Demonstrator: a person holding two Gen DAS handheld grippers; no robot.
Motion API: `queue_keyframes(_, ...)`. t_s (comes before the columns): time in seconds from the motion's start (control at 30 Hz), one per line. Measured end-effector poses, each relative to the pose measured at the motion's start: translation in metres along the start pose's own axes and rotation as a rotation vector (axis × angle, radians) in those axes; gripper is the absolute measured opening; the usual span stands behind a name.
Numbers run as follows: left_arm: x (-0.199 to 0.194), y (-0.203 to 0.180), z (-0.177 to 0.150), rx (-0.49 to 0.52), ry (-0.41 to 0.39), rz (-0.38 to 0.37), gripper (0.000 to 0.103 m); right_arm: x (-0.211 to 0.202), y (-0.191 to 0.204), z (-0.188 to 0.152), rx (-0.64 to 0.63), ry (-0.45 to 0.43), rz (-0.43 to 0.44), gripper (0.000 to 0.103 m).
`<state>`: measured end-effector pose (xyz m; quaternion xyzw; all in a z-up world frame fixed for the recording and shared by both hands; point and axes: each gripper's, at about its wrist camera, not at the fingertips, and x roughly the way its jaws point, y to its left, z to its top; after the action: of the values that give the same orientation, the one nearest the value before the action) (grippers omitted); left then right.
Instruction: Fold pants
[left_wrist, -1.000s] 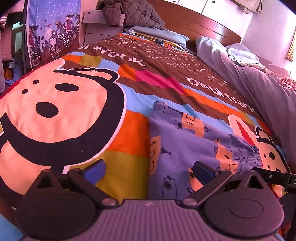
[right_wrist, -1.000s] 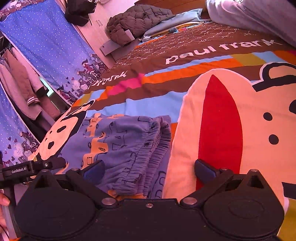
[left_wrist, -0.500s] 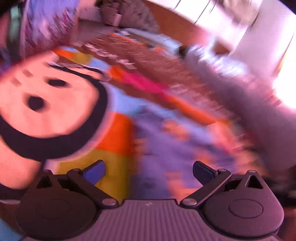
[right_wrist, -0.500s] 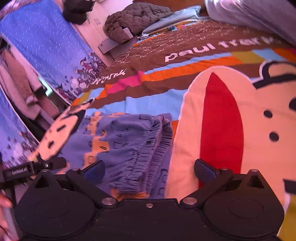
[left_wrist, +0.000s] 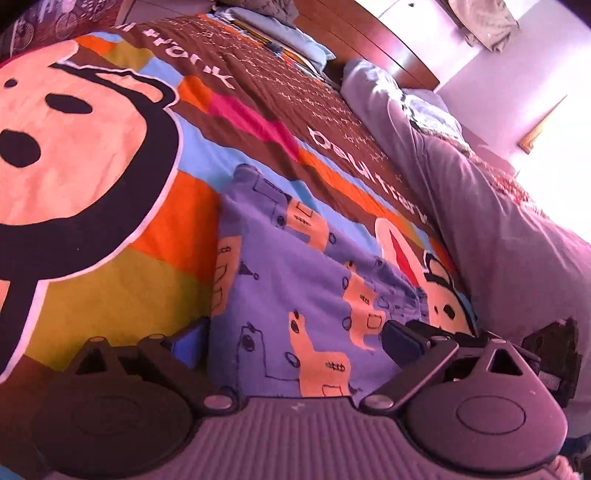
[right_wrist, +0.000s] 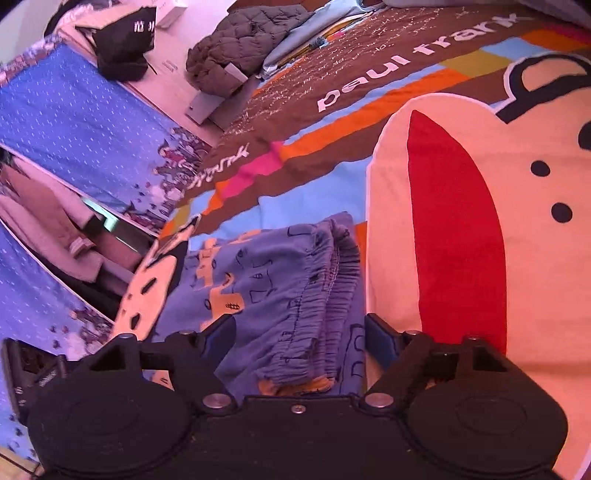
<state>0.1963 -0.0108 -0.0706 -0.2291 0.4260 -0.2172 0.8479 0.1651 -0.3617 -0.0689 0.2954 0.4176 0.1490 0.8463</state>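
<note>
The pants lie folded on the bedspread, near the bed's close edge. The left gripper is low over their folded side, jaws apart with the cloth between them and neither pad pressing it. The right gripper sits over the gathered waistband, its jaws closing with the stacked waistband layers between them, not yet pinched. Only the left view shows the grey duvet bunched along the bed's far side and the wooden headboard. Only the right view shows the blue curtain, a quilted jacket at the head of the bed, and hanging clothes.
</note>
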Motion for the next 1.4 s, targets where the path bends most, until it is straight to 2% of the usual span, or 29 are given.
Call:
queue_keyframes(0.13,-0.004,-0.002,-0.003,-0.009,-0.009,0.01,0.097,0.002,0.01,-0.006,-0.068,-0.008,-0.048,0.078)
queue_keyframes(0.17,-0.005,-0.001,-0.003,-0.026,-0.019,0.021,0.091,0.002,0.011,-0.007,-0.072,-0.01,-0.053,0.077)
queue_keyframes(0.27,-0.009,0.003,-0.004,-0.065,-0.034,0.027,0.084,0.001,0.012,-0.008,-0.05,-0.016,-0.086,0.067)
queue_keyframes(0.33,-0.008,0.0,-0.003,-0.045,-0.025,0.046,0.076,-0.002,0.013,-0.009,-0.027,-0.019,-0.102,0.062)
queue_keyframes(0.4,-0.008,-0.006,-0.004,-0.005,-0.02,0.092,0.054,-0.004,0.014,-0.012,-0.012,-0.023,-0.12,0.052)
queue_keyframes(0.47,-0.009,-0.01,-0.006,0.024,-0.02,0.136,0.047,-0.005,0.015,-0.015,-0.001,-0.04,-0.144,0.043)
queue_keyframes(0.53,-0.011,-0.014,-0.008,0.053,-0.022,0.148,0.042,-0.007,0.02,-0.021,0.0,-0.072,-0.175,0.036)
queue_keyframes(0.6,-0.013,-0.019,-0.009,0.084,-0.026,0.168,0.03,-0.008,0.038,-0.029,-0.098,-0.105,-0.259,0.03)
queue_keyframes(0.7,-0.018,-0.025,-0.011,0.119,-0.038,0.19,0.021,-0.007,0.073,-0.041,-0.275,-0.152,-0.382,0.024)
queue_keyframes(0.77,-0.02,-0.026,-0.011,0.118,-0.038,0.191,0.019,-0.007,0.09,-0.051,-0.355,-0.185,-0.441,0.022)
queue_keyframes(0.87,-0.024,-0.031,-0.01,0.131,-0.043,0.197,0.018,-0.009,0.099,-0.059,-0.351,-0.22,-0.471,0.022)
queue_keyframes(0.93,-0.031,-0.037,-0.01,0.173,-0.068,0.198,0.017,-0.009,0.105,-0.061,-0.349,-0.239,-0.489,0.021)
queue_keyframes(1.07,-0.052,-0.054,-0.01,0.263,-0.118,0.19,0.017,-0.011,0.131,-0.068,-0.427,-0.276,-0.537,0.021)
queue_keyframes(1.23,-0.088,-0.051,0.001,0.237,-0.182,0.146,0.016,-0.018,0.164,-0.063,-0.475,-0.319,-0.51,0.021)
queue_keyframes(1.4,-0.127,-0.044,0.02,0.228,-0.307,0.157,0.016,-0.018,0.201,-0.055,-0.532,-0.362,-0.483,0.02)
